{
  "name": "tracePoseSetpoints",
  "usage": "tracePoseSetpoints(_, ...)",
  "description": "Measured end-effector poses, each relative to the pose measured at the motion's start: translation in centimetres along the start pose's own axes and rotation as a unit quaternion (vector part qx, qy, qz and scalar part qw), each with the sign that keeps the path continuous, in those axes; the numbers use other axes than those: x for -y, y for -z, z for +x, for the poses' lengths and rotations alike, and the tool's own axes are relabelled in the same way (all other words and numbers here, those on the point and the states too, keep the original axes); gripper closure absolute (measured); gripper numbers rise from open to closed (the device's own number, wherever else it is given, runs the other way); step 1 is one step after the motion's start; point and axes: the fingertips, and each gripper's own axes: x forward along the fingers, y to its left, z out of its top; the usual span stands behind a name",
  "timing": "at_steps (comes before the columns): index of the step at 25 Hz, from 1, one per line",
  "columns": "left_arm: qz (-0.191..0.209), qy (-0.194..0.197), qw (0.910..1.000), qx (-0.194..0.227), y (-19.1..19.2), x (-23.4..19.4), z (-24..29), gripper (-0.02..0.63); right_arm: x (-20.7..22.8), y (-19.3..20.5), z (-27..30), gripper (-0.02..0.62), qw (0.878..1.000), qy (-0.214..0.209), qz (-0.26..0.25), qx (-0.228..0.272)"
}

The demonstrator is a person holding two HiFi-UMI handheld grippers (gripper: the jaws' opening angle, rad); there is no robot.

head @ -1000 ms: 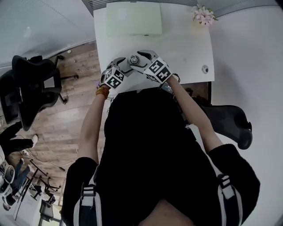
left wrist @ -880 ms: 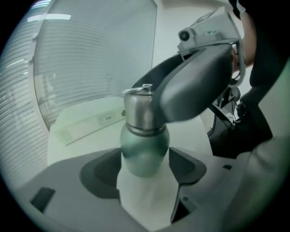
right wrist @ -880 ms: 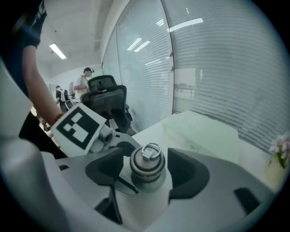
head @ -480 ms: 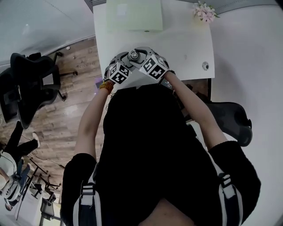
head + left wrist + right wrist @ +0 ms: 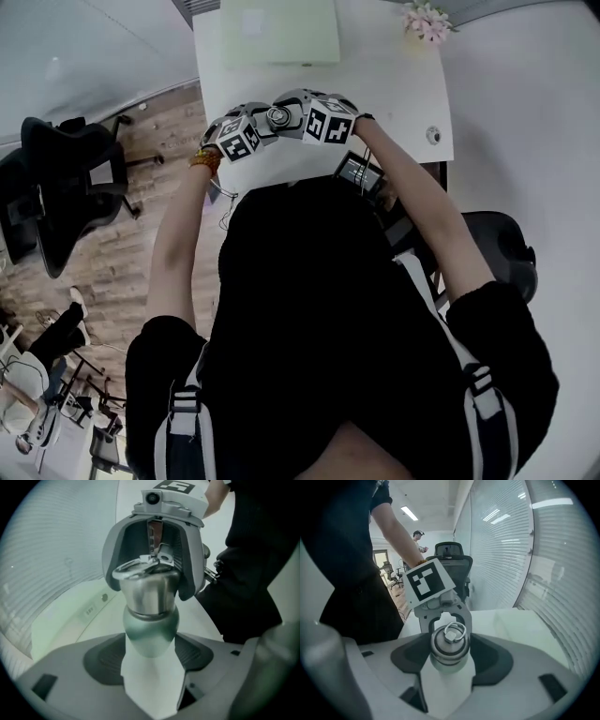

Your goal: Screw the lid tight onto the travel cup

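Since the right gripper (image 5: 448, 663) had narrowed and re-clamped the lid (image 5: 449, 641), another tightening twist seemed ready; left gripper (image 5: 150, 656) clamped the travel cup (image 5: 151, 630) body, held over the table (image 5: 394, 84) near its front edge.

travel cup (image 5: 150, 634): body hidden in head view | green mat (image 5: 281, 37): cut by top edge

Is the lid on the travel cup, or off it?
On. The steel lid sits atop the green cup, meeting it at a seam; whether it is fully tight, cannot tell.
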Motion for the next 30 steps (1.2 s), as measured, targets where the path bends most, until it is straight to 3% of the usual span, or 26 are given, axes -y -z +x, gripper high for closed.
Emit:
tracePoseSetpoints(3, -0.059, -0.064, 0.996, 0.022, 0.2, -0.1, -0.5, 0.264, 0.5, -0.1, -1.2, 0.279, 0.996, 0.041, 0.069, 0.031)
tracePoseSetpoints(6, -0.138, -0.125, 0.9811, 0.052, -0.1, 0.0, -0.9, 0.244, 1.8, -0.5, -2.9, 0.279, 0.975, 0.113, 0.175, 0.074)
tracePoseSetpoints(8, -0.178, -0.157, 0.9694, 0.063, -0.6, -0.2, -0.7, 0.244, 2.2, -0.3, -2.8, 0.279, 0.964, 0.147, 0.213, 0.067)
tracePoseSetpoints(11, -0.223, -0.193, 0.9531, 0.068, -1.2, -0.4, -0.2, 0.254, 1.9, 0.4, -1.4, 0.295, 0.955, 0.163, 0.246, 0.044)
tracePoseSetpoints(13, -0.234, -0.207, 0.9476, 0.065, -1.3, -0.5, 0.1, 0.259, 1.7, 0.5, -1.2, 0.351, 0.949, 0.159, 0.269, 0.043)
tracePoseSetpoints(15, -0.226, -0.205, 0.9502, 0.062, -1.3, -0.5, 0.2, 0.261, 1.4, 0.5, -1.2, 0.353, 0.951, 0.155, 0.264, 0.043)
tracePoseSetpoints(19, -0.188, -0.166, 0.9657, 0.066, -1.0, -0.1, 0.4, 0.264, 0.6, 0.6, -1.0, 0.357, 0.97, 0.121, 0.208, 0.04)
tracePoseSetpoints(23, -0.118, -0.078, 0.9885, 0.054, -0.7, 0.0, 0.4, 0.264, 0.2, 0.4, -0.9, 0.359, 0.987, 0.052, 0.143, 0.044)
tracePoseSetpoints(25, -0.076, -0.03, 0.9956, 0.046, -0.5, 0.1, 0.4, 0.272, 0.1, 0.3, -0.9, 0.357, 0.993, 0.015, 0.112, 0.044)
tracePoseSetpoints(28, -0.054, 0.008, 0.9977, 0.04, -0.3, 0.3, 0.2, 0.27, -0.1, 0.2, -0.7, 0.354, 0.995, -0.014, 0.088, 0.036)
tracePoseSetpoints(30, -0.072, -0.013, 0.9964, 0.041, -0.2, 0.2, 0.1, 0.246, -0.3, -0.1, -0.7, 0.327, 0.996, 0.007, 0.08, 0.029)
